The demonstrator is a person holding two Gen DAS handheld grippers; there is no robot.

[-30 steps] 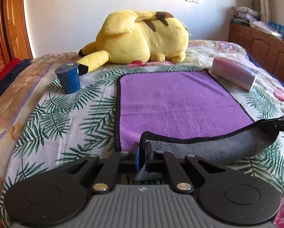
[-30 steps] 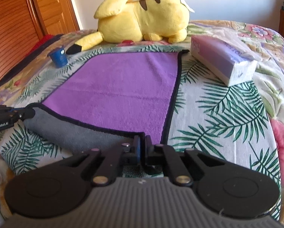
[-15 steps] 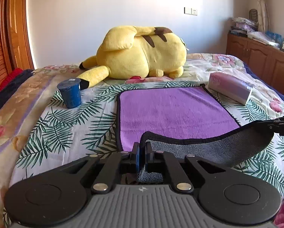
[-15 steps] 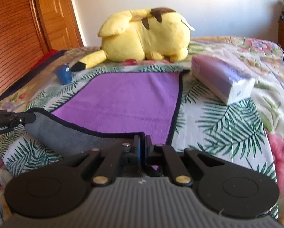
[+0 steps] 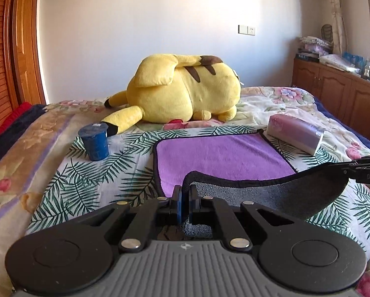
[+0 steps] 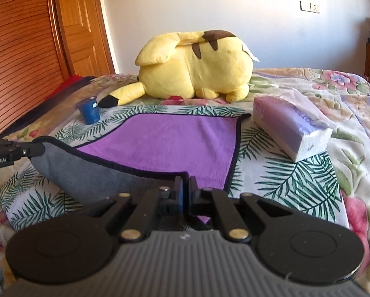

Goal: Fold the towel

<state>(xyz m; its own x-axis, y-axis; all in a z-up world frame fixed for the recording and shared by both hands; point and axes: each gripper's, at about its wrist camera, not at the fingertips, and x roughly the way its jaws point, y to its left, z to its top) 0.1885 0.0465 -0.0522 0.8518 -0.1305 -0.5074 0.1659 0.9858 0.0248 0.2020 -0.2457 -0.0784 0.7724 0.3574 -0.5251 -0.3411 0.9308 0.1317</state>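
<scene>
A purple towel (image 5: 222, 156) with a black hem and grey underside lies on the bed; it also shows in the right wrist view (image 6: 175, 143). My left gripper (image 5: 185, 193) is shut on the towel's near left corner. My right gripper (image 6: 185, 185) is shut on the near right corner. The near edge hangs lifted between them, grey side (image 5: 271, 198) facing me. The right gripper's tip shows at the right of the left wrist view (image 5: 358, 168), and the left gripper's tip at the left of the right wrist view (image 6: 24, 151).
A large yellow plush (image 5: 182, 91) lies beyond the towel's far edge. A blue cup (image 5: 94, 142) stands to the towel's left. A purple tissue pack (image 5: 296, 133) lies at its far right corner. Wooden cabinets (image 5: 333, 94) line the right wall.
Both grippers have risen with the towel's near corners, lifting the near edge higher off the bed. The view has tilted up, showing more wall.
</scene>
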